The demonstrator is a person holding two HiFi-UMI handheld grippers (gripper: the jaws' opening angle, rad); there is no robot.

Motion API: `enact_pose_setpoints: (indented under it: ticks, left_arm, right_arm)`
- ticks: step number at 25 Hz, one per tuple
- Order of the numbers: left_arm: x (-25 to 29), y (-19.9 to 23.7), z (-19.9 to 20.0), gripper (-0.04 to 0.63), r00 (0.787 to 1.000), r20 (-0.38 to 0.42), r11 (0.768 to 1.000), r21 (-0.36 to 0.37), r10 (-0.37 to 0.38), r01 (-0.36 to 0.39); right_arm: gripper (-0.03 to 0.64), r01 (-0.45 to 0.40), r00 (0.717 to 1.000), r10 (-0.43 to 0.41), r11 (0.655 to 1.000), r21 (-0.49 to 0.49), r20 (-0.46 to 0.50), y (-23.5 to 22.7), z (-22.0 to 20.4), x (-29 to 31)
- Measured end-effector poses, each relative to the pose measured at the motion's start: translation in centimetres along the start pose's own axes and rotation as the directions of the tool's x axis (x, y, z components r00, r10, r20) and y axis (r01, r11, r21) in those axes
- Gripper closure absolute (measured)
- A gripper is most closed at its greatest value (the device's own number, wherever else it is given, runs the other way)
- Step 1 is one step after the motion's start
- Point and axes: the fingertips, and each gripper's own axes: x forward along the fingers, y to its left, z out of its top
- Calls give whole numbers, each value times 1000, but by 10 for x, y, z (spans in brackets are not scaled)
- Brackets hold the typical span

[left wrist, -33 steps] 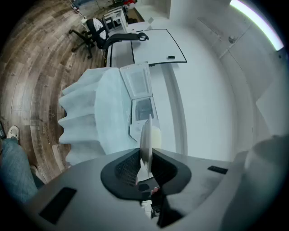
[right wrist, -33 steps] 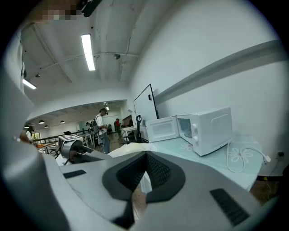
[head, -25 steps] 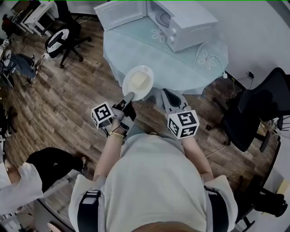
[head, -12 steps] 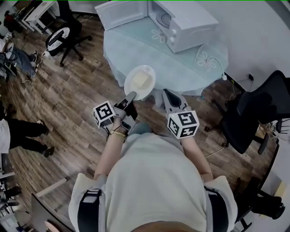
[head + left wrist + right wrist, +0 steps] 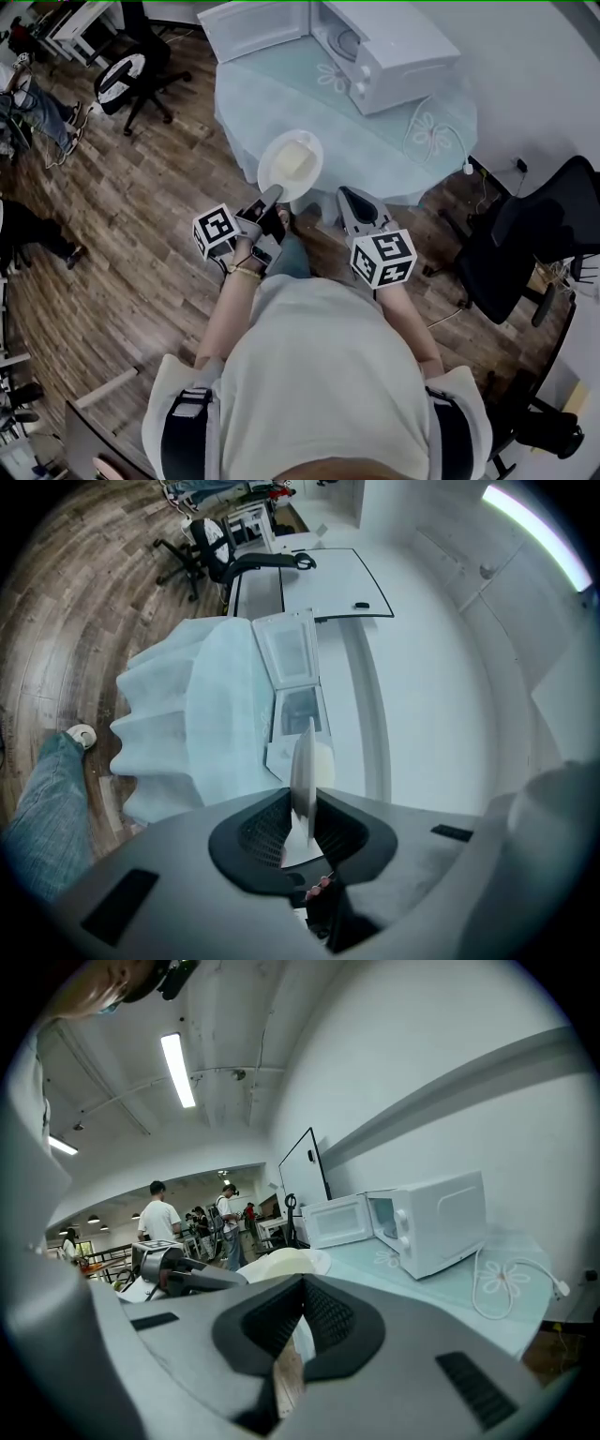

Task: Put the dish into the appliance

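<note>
Closest to you, both grippers sit out in front of your chest, each with its marker cube facing up. Your left gripper (image 5: 273,196) is clamped on the near rim of the dish (image 5: 292,167). In the left gripper view the white plate stands edge-on, pinched between the two ribbed pads. A pale yellow block of food (image 5: 293,161) lies on the plate. Your right gripper (image 5: 347,195) is just beside it to the right, apart from the plate, with its jaws drawn together and nothing between them. From the head view the dish overlaps the near edge of the round table (image 5: 375,150), which is draped in a light teal cloth with white flower prints. How high the plate sits above that edge cannot be told. It is outside the appliance and well apart from it. Farther back on the table stands the white microwave (image 5: 403,52), with its door (image 5: 251,28) swung fully open to the left and the cavity exposed. A white cable (image 5: 427,122) loops on the cloth near the microwave's right end. Around the table is wood-plank floor (image 5: 141,206), with a black office chair (image 5: 539,220) to the right and another chair (image 5: 131,75) at the far left. In the right gripper view, several people stand in the background of the room.
</note>
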Motion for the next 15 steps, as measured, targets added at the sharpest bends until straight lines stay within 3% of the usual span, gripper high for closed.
enact_pose_setpoints:
  ticks: [4, 15]
  left_arm:
    - [17, -1, 24, 540, 1000, -1, 1000, 7, -23, 23]
    - [84, -3, 102, 540, 997, -74, 999, 37, 9, -6]
  right_arm:
    - [611, -14, 1000, 14, 1000, -20, -6, -2, 4, 21]
    - [611, 39, 999, -39, 999, -19, 8, -35, 47, 105]
